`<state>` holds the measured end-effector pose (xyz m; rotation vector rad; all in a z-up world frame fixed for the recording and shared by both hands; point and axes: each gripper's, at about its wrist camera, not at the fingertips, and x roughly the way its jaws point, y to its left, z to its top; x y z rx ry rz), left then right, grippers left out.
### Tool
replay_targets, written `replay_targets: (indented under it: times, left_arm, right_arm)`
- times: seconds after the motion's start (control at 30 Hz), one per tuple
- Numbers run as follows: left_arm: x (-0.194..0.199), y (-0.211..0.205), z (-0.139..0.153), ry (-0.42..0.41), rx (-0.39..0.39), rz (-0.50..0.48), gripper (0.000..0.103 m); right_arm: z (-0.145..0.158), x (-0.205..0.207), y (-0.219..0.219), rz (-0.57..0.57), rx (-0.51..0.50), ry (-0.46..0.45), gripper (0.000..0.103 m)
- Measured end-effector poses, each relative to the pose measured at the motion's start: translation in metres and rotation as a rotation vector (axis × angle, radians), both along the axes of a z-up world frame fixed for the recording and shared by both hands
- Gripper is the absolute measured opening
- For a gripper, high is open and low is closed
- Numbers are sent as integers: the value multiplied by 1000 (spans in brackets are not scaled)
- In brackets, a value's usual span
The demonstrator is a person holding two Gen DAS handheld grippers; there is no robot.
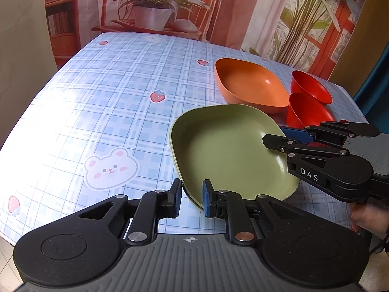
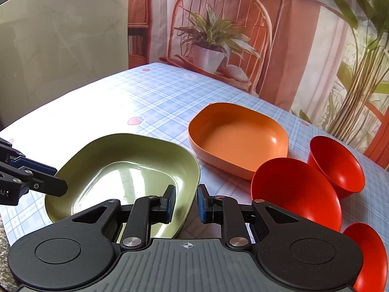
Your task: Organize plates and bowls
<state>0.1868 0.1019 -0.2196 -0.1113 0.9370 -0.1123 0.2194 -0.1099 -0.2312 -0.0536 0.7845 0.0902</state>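
Note:
A green square plate [image 1: 226,150] lies on the checked tablecloth, also in the right wrist view [image 2: 126,172]. My left gripper [image 1: 192,198] is open with the plate's near-left rim between its fingers, not clamped. My right gripper [image 2: 186,203] is open astride the plate's right rim; it shows in the left wrist view [image 1: 274,137]. An orange square plate [image 1: 250,84] sits behind, also in the right wrist view [image 2: 238,136]. Three red bowls [image 2: 296,189] [image 2: 336,163] [image 2: 367,253] stand to the right; two show in the left wrist view [image 1: 308,109].
The table [image 1: 109,102] carries a blue plaid cloth with bear and strawberry prints. A printed backdrop [image 2: 218,31] with plants and a chair hangs behind the far edge. The table's left edge [image 1: 36,92] borders a beige wall.

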Motion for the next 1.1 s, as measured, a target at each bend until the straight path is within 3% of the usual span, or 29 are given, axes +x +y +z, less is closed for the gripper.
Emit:
replay_targets:
  times: [0.23, 0.53, 1.1]
  left_arm:
    - [1, 4, 0, -1, -27, 18, 22]
    - [15, 2, 24, -69, -10, 28, 22]
    - [69, -19, 59, -164, 36, -22, 23]
  right_arm:
    - [-5, -1, 2, 0, -12, 19, 19]
    - [10, -5, -4, -8, 24, -21, 24]
    - [49, 21, -69, -98, 49, -93, 25]
